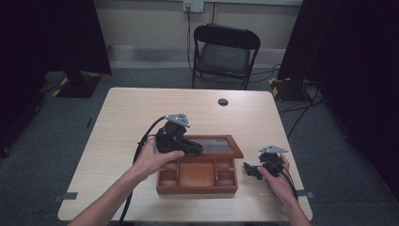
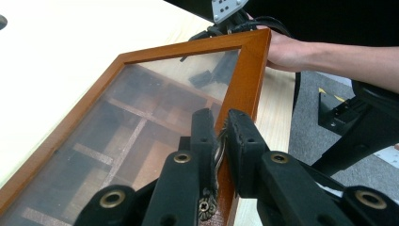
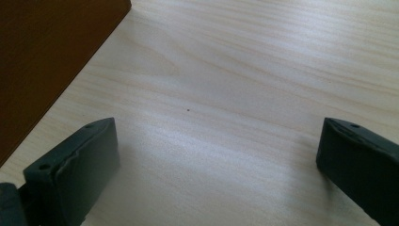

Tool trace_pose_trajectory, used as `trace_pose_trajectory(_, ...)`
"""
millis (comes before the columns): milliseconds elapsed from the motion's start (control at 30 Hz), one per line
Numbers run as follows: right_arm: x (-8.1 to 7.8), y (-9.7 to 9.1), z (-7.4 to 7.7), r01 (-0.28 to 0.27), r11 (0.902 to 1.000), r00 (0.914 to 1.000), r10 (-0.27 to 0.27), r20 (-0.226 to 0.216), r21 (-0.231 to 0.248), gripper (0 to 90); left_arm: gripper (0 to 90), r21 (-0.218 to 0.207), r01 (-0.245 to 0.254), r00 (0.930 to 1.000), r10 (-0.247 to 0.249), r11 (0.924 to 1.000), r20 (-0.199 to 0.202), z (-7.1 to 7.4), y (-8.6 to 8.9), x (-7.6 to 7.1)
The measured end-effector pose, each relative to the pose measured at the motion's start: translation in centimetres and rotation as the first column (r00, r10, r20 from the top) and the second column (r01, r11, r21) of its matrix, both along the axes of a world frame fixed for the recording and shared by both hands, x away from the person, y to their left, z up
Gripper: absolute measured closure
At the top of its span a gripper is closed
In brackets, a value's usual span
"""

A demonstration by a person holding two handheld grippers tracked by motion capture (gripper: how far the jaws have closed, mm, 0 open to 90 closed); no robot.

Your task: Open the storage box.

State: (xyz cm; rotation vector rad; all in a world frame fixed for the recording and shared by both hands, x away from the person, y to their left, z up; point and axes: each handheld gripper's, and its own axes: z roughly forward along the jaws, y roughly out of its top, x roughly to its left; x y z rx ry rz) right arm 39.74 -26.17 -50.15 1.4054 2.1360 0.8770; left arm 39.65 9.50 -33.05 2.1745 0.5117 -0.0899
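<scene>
While the hinged lid (image 1: 217, 145) of the reddish-brown wooden compartment box (image 1: 197, 178) stood raised, the left claw (image 1: 196, 149) was clenched on the small brass latch fitting (image 2: 217, 155) at the lid's front edge, its two black pads pressed close on either side of the metal, as the left gripper view showed. That lid, a wooden frame around a clear pane, tilted up from the far side of the box, and the dividers of the tray were visible through the pane. The box sat on the near middle of the pale wooden bench (image 1: 127, 117), its open compartments toward the person. A left hand (image 1: 151, 157) carried the claw from the near left. To the right of the box, the right claw (image 1: 249, 170) rested low over the bench just beside the box's right wall, held by the right hand (image 1: 277, 181); its jaws stood released and wide apart with bare wood between them in the right gripper view, the dark side of the box at the upper left corner. Beyond the far edge of the bench stood a black folding chair (image 1: 225, 54) on the grey carpet.
</scene>
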Motion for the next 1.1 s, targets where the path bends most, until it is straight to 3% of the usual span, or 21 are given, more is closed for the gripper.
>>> trace_pose_trajectory(400, 0.0, 0.0, 0.0, 0.000, 1.0000, 1.0000, 0.000, 0.001, 0.000, 0.0, 81.6, -0.029, -0.032, 0.9995, 0.032, 0.9991, 0.006, 0.8, 0.2, 0.7)
trace_pose_trajectory(700, 0.0, 0.0, 0.0, 0.001, 1.0000, 1.0000, -0.001, 0.000, 0.000, 0.0, 82.0, -0.010, -0.034, 0.9989, 0.034, 0.9994, 0.033, 1.4, 0.1, 0.8)
trace_pose_trajectory(1100, 0.0, 0.0, 0.0, 0.000, 1.0000, 1.0000, 0.000, 0.000, 0.001, 0.0, 82.3, -0.026, -0.044, 0.9980, 0.045, 0.9987, 0.045, 1.9, 0.1, 1.4)
